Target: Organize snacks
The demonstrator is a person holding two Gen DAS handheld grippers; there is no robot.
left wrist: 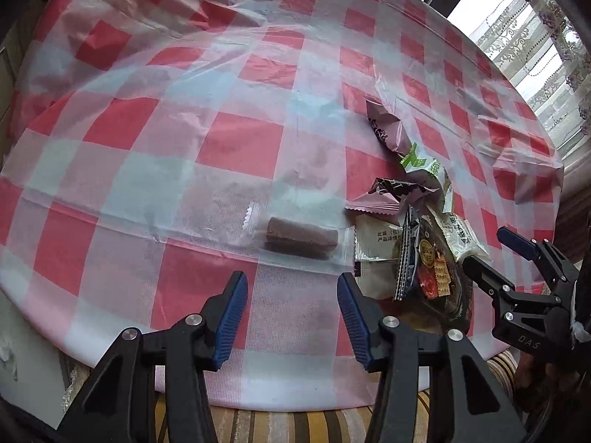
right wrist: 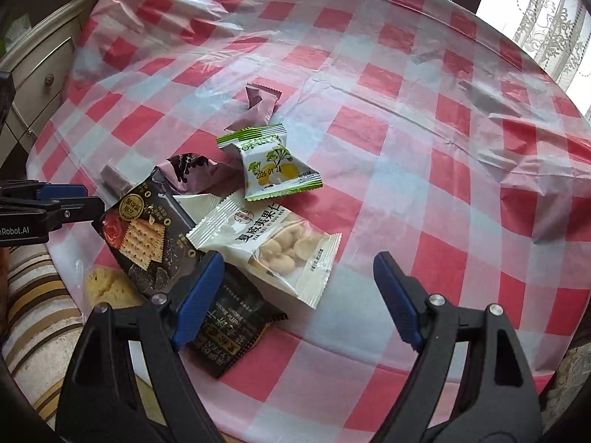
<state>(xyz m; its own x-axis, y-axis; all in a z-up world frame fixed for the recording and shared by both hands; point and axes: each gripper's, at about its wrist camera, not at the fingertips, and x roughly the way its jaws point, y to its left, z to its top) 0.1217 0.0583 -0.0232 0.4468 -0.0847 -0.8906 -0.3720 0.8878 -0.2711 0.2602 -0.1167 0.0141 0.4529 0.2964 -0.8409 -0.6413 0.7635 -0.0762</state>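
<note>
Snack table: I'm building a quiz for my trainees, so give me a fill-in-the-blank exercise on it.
1. The tablecloth is checked white and ____.
2. The brown bar lies in a ____ wrapper, apart from the pile.
3. The nut packet shows pale nuts through its clear ____.
4. Both the left gripper and the right gripper are ____.

Missing words: red; clear; window; open

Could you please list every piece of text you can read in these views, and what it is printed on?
"2026 01 2", cut off: green-edged candy wrapper.
"夏威夷果仁": white nut packet.
"Bacon": black cracker pack; its other print is too small.
"nRobot.AI", cut off: left gripper.
"DAS": right gripper.
</note>
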